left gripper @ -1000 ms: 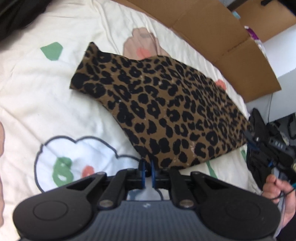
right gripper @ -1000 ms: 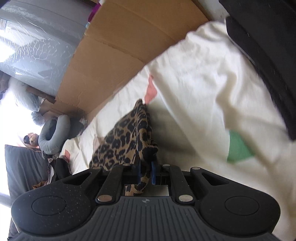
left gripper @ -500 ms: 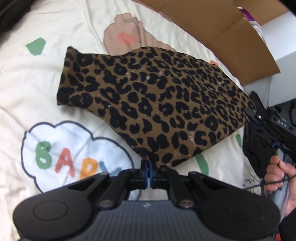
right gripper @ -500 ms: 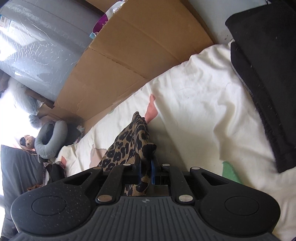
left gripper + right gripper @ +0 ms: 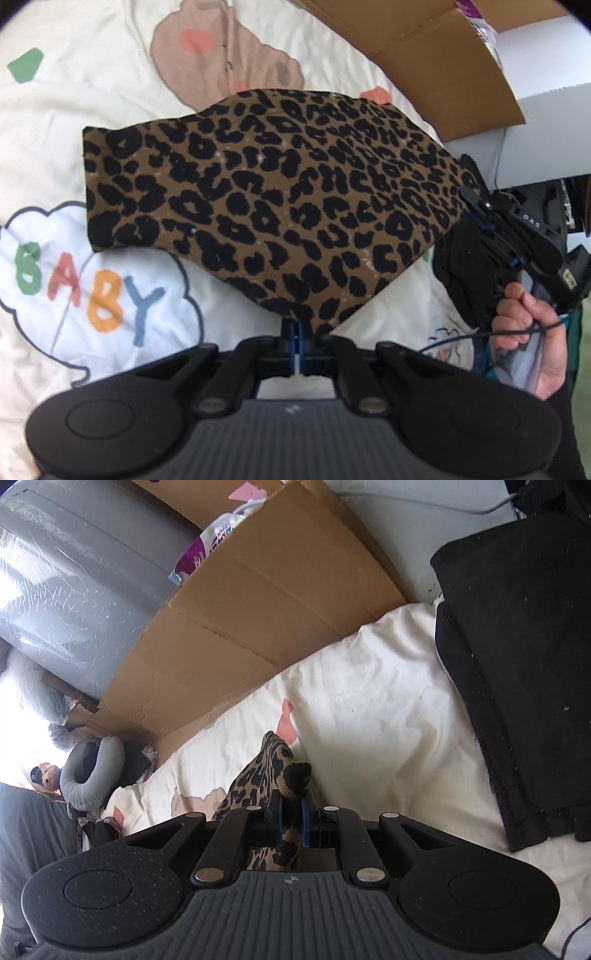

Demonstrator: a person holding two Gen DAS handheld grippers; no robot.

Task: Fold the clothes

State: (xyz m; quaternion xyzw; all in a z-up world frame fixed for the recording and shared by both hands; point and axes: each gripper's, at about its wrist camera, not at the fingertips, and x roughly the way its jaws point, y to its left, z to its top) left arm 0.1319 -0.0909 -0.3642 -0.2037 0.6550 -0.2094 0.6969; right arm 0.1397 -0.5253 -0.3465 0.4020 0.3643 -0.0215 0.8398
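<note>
My left gripper (image 5: 294,334) pinches the near corner of the leopard-print garment (image 5: 273,206), its fingers (image 5: 289,332) pressed together on the cloth edge. The garment lies stretched across the cream quilt (image 5: 55,110) on the bed. At its far right end my right gripper (image 5: 290,812) clamps a bunched fold, held by a hand (image 5: 528,332) whose wrist is cut off by the frame. Beyond lie folded black clothes (image 5: 517,664) and cardboard boxes (image 5: 258,602).
</note>
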